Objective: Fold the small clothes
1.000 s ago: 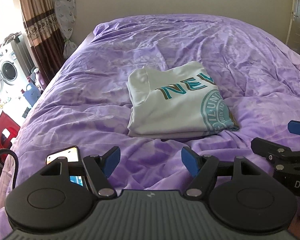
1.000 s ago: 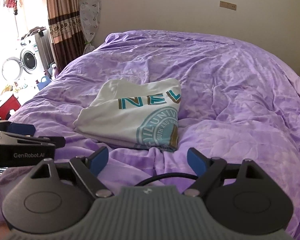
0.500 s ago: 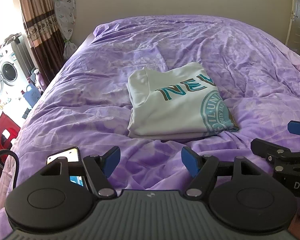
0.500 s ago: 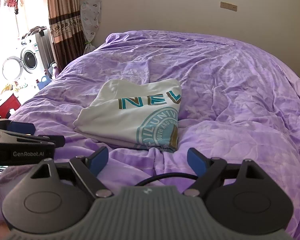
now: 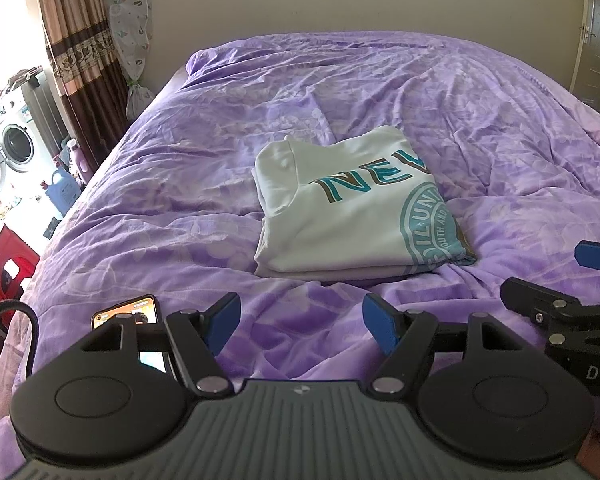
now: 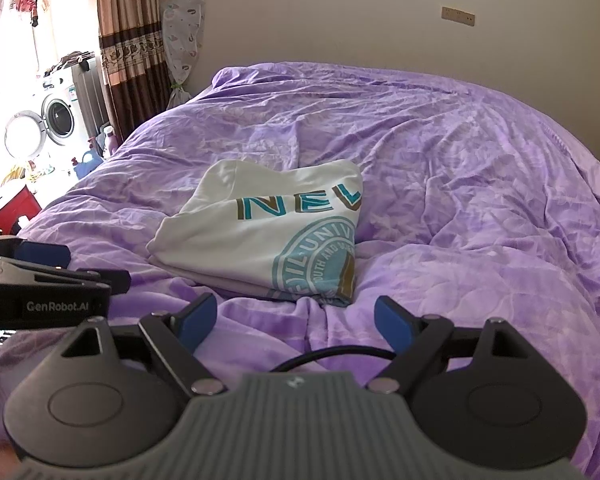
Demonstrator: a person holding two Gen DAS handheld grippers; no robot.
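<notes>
A white T-shirt (image 5: pixel 352 208) with teal and brown print lies folded into a neat rectangle on the purple bedspread (image 5: pixel 180 184). It also shows in the right wrist view (image 6: pixel 268 236). My left gripper (image 5: pixel 300 322) is open and empty, low over the bedspread, short of the shirt's near edge. My right gripper (image 6: pixel 294 322) is open and empty, also short of the shirt. Each gripper shows at the edge of the other's view, the right one (image 5: pixel 560 304) and the left one (image 6: pixel 44 276).
A phone (image 5: pixel 130 314) lies on the bedspread by my left gripper. A black cable (image 6: pixel 332 356) runs under the right gripper. Off the bed's left side are a washing machine (image 5: pixel 16 148), a red stool (image 5: pixel 4 264) and bottles. A wall is behind the bed.
</notes>
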